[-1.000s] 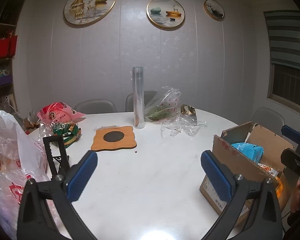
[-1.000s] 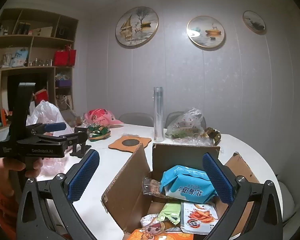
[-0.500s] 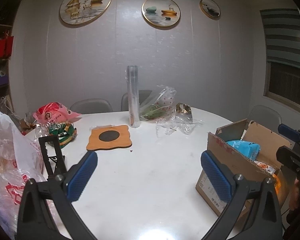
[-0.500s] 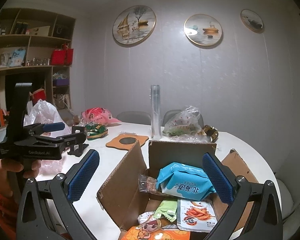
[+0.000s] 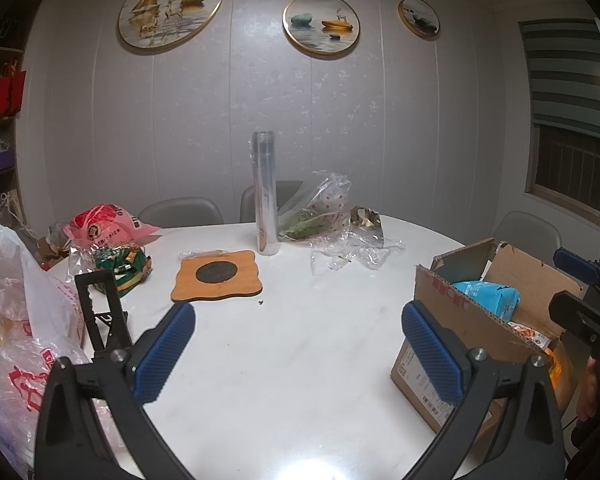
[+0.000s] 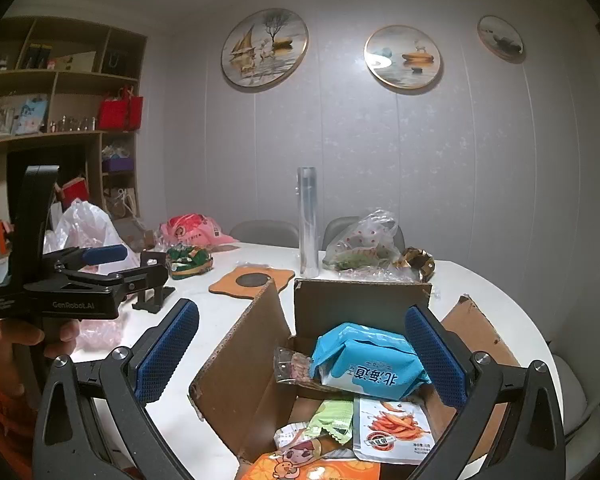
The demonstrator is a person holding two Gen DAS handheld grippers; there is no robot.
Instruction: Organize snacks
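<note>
An open cardboard box point(image 6: 248, 364) stands on the white table's right side, also in the left wrist view point(image 5: 451, 316). It holds a blue snack packet point(image 6: 367, 360), a carrot-print packet point(image 6: 391, 432), a green packet point(image 6: 331, 420) and an orange packet point(image 6: 311, 468). My right gripper point(image 6: 300, 356) is open and empty, just above the box's front. My left gripper point(image 5: 296, 352) is open and empty over bare table left of the box; it shows from the side in the right wrist view point(image 6: 100, 268).
On the table point(image 5: 300, 360) stand a wooden coaster point(image 5: 218, 276), a tall clear roll point(image 5: 264, 196), crumpled clear bags point(image 5: 323, 216), a pink bag point(image 5: 104, 228), a green candy bag point(image 5: 120, 264), a black stand point(image 5: 100, 312) and white plastic bags point(image 5: 16, 340). Chairs line the far edge.
Both grippers have drifted slightly; the right one has moved a little closer over the box. Both stay open and empty.
</note>
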